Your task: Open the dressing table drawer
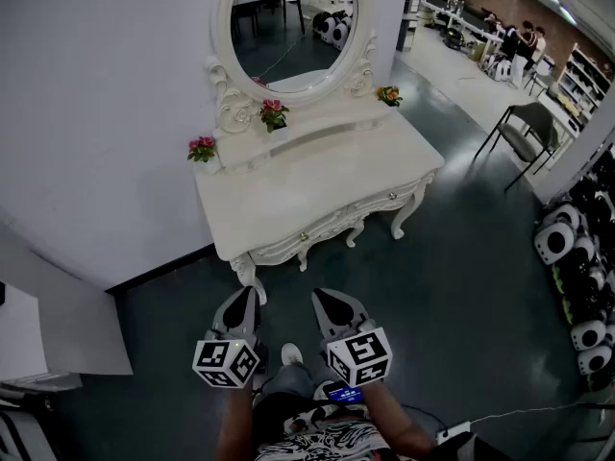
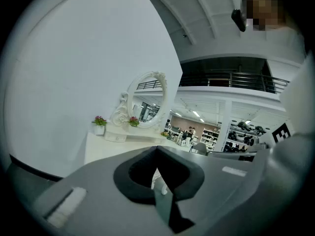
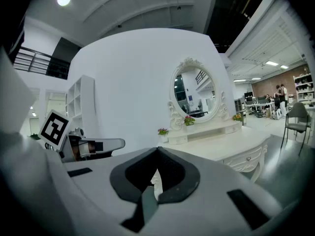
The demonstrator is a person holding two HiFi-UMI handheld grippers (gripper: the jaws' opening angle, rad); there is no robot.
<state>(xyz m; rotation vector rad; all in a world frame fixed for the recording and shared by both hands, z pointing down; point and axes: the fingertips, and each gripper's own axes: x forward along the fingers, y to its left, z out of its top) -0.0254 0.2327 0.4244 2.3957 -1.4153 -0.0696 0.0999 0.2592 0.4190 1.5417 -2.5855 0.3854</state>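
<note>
Your left gripper (image 1: pixel 246 298) and right gripper (image 1: pixel 325 298) are both clenched on nothing, side by side above the dark floor (image 1: pixel 461 257), well apart from the white table (image 1: pixel 288 185). The drawer (image 1: pixel 332 221) sits closed in the table's carved front, facing you, below the oval mirror (image 1: pixel 288 27)

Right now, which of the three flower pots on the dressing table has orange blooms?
The right-end pot, farthest right in the head view. The left-end pot and the middle pot both carry pink blooms.
</note>
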